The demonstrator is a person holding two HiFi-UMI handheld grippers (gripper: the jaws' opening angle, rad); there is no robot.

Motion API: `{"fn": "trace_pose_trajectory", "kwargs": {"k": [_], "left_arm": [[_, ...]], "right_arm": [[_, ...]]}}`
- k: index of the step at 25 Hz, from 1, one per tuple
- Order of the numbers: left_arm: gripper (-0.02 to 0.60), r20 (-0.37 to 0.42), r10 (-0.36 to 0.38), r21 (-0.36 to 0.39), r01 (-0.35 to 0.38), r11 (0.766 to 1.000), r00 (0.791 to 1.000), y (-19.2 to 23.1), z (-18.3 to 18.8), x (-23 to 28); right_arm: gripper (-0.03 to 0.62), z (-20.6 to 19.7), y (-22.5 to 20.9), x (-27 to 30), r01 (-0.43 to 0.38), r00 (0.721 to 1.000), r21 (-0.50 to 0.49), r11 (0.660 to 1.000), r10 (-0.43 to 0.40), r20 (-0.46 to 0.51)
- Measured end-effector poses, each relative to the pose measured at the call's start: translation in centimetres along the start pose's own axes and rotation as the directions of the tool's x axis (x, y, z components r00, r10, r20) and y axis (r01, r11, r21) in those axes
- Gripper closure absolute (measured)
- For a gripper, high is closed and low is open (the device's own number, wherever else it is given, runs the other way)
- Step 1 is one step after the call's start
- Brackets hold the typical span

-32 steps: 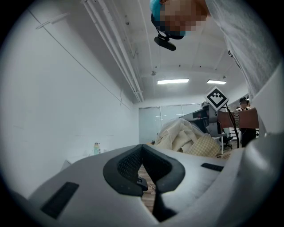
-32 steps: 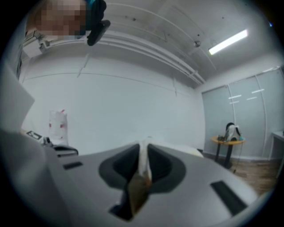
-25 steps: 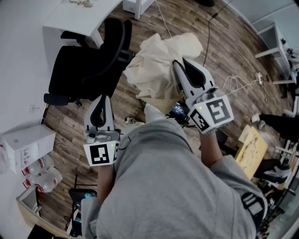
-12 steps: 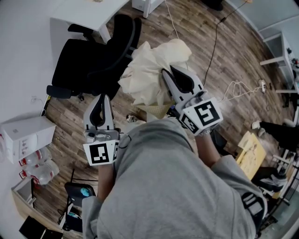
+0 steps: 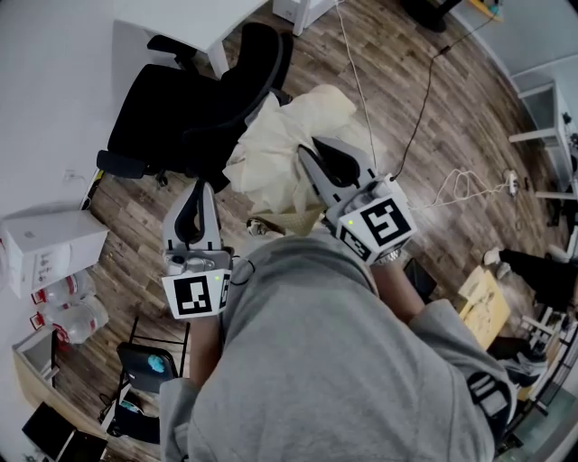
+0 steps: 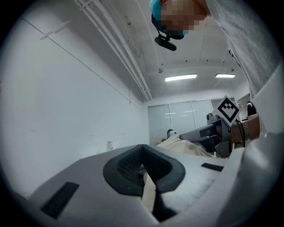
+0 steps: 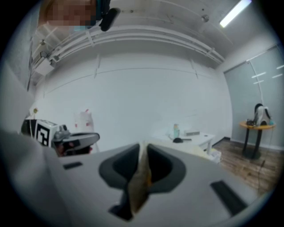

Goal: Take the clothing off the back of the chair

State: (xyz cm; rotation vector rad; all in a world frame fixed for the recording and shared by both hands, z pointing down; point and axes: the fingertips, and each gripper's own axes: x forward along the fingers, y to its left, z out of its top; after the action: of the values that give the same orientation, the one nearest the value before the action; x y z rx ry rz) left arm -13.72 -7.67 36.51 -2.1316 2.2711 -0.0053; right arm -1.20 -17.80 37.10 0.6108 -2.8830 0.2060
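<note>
The cream clothing hangs bunched in the air just right of the black office chair, off its backrest. My right gripper is shut on it, and a cream fold is pinched between its jaws. My left gripper is held level below the chair, apart from the garment, with its jaws together. A thin pale strip shows in their seam and I cannot tell what it is. In the left gripper view the clothing lies beside the right gripper.
A white desk stands behind the chair. A white box and water bottles sit at the left wall. Cables run over the wood floor on the right. A white table with a bottle shows ahead of the right gripper.
My right gripper has carried the clothing left and lower, closer to the chair and to my body. The left gripper has hardly shifted in the view.
</note>
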Motion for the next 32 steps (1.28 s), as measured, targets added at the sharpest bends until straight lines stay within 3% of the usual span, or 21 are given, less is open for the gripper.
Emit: {"fn": "trace_pose_trajectory", "kwargs": {"k": [16,32], "left_arm": [[0.546,-0.009,0.073,0.007,-0.073,0.997,0.997,1.8,-0.6,-2.7],[0.546,-0.028,0.148,-0.008,-0.149,0.989,0.989,4.2,-1.4,-4.7]], "right_arm": [[0.525,-3.0,5.1,3.4,-0.135,0.989,-0.017,0.991,0.134,-0.056],[0.525,-4.6,11.1,7.2,-0.278,0.956,-0.048,0.959,0.272,-0.111]]}}
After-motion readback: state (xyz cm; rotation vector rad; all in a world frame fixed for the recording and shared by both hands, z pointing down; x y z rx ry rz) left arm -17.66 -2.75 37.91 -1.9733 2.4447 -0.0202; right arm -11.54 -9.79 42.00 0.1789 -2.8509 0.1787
